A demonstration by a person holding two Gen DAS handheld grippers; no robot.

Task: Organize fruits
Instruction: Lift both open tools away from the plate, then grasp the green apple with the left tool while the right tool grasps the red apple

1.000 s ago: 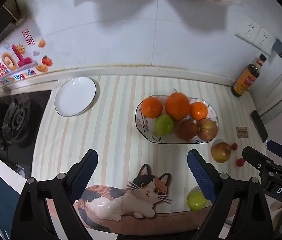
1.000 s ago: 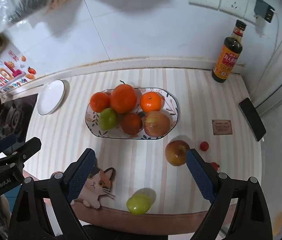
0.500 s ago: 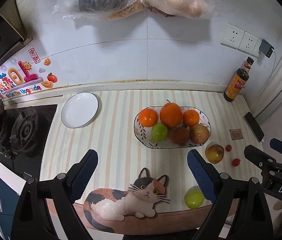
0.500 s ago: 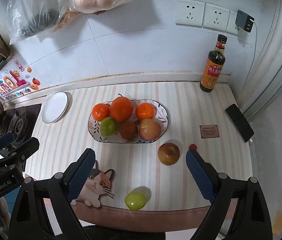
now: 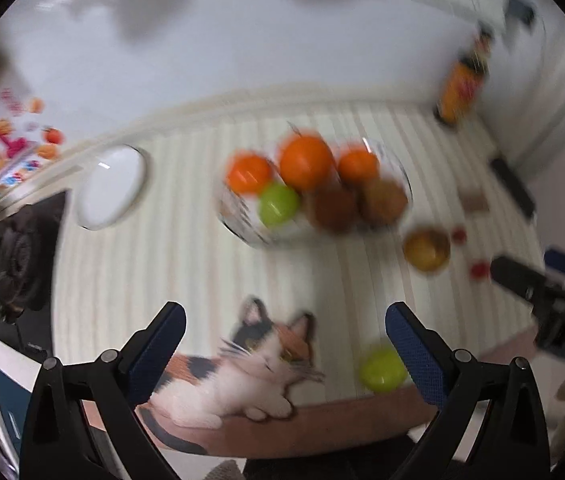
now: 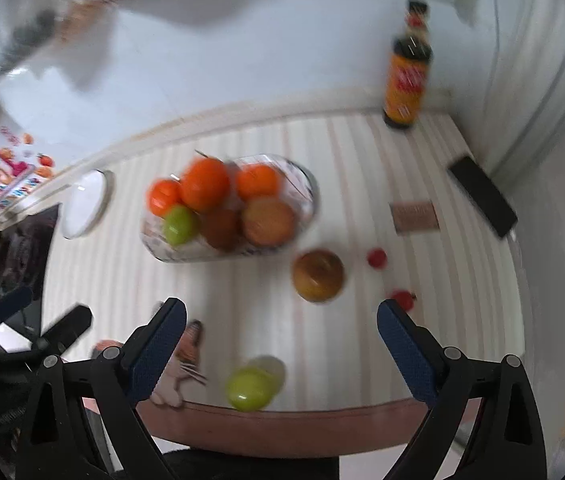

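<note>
A patterned fruit bowl (image 5: 238,224) (image 6: 308,188) holds three oranges, a green fruit and two reddish apples. On the striped mat lie a loose apple (image 5: 426,250) (image 6: 317,276), a green fruit (image 5: 381,370) (image 6: 251,389) near the front edge and two small red fruits (image 6: 376,258) (image 6: 402,298). My left gripper (image 5: 282,344) is open and empty above the cat picture. My right gripper (image 6: 280,344) is open and empty above the green fruit. Both views are blurred.
An empty white plate (image 5: 110,190) (image 6: 82,206) sits at the left by a gas stove (image 5: 18,252). A sauce bottle (image 6: 406,76), a black phone (image 6: 482,196) and a small card (image 6: 414,216) are at the right. A tiled wall stands behind.
Both cameras have moved down and closer to the counter and tilted; the views are now motion-blurred. Both grippers stay open. No fruit has moved.
</note>
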